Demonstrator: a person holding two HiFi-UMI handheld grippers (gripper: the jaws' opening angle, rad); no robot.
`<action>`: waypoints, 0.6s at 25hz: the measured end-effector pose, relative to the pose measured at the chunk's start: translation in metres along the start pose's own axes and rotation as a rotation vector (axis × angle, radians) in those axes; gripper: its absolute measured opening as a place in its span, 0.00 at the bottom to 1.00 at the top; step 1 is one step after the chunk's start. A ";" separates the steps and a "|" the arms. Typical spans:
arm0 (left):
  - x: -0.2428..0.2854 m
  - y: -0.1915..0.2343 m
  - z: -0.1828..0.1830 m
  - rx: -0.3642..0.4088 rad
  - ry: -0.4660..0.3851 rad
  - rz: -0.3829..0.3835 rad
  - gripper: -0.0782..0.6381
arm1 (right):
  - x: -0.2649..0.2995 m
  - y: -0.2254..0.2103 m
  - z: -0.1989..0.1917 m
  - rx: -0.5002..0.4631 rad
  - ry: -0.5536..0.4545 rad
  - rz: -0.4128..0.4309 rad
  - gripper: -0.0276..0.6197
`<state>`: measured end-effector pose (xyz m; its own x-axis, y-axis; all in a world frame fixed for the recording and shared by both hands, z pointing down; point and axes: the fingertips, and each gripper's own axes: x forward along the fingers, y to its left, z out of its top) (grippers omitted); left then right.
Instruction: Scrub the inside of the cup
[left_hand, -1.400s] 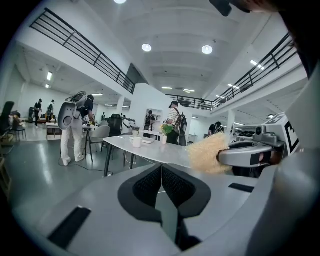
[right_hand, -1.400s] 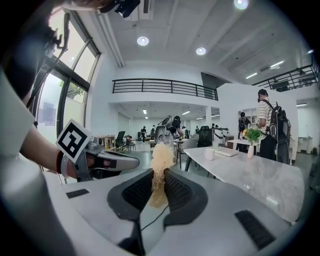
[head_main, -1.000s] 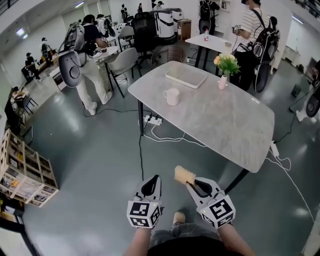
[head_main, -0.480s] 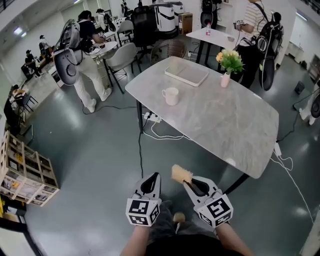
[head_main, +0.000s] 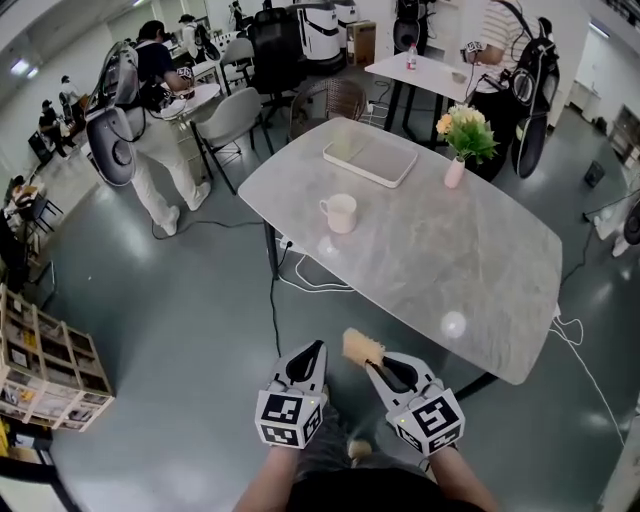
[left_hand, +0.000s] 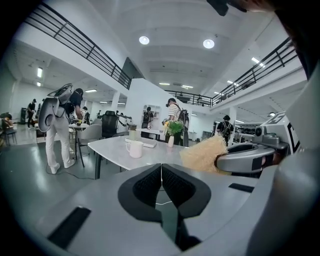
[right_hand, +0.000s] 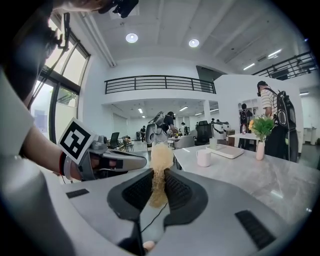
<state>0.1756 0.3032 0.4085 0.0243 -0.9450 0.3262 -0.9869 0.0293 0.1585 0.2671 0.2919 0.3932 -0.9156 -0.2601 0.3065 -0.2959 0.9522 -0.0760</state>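
left gripper (head_main: 305, 357): jaws pressed together, empty | right gripper (head_main: 372, 366): pinching a loofah scrubber (head_main: 362, 348) | cup (head_main: 340, 213): upright on the table (head_main: 470, 262), well apart from both grippers, near a tray (head_main: 369, 160)

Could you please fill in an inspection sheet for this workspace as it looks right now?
Surface: grey stone-look table, mostly bare.
Job's things: white cup upright on the table, well away from both tongs; tan scrubber in the right tongs.
Clutter: tray and flower vase at the table's far side.
Grippers: left tongs shut, empty; right tongs shut on the scrubber; both short of the table.
Cables: white cable on the floor under the table; another cable past its right end.
Surroundings: person with a backpack rig, chair, wooden shelf.
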 end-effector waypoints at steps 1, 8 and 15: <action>0.008 0.007 0.004 0.003 0.007 -0.007 0.13 | 0.010 -0.005 0.005 0.006 0.000 -0.005 0.14; 0.053 0.055 0.030 0.025 0.030 -0.060 0.13 | 0.074 -0.026 0.028 0.030 0.003 -0.024 0.14; 0.087 0.097 0.037 0.025 0.057 -0.138 0.13 | 0.125 -0.036 0.035 0.053 0.028 -0.075 0.14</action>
<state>0.0765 0.2112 0.4175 0.1680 -0.9193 0.3559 -0.9773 -0.1079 0.1824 0.1541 0.2196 0.4009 -0.8823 -0.3255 0.3400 -0.3785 0.9200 -0.1017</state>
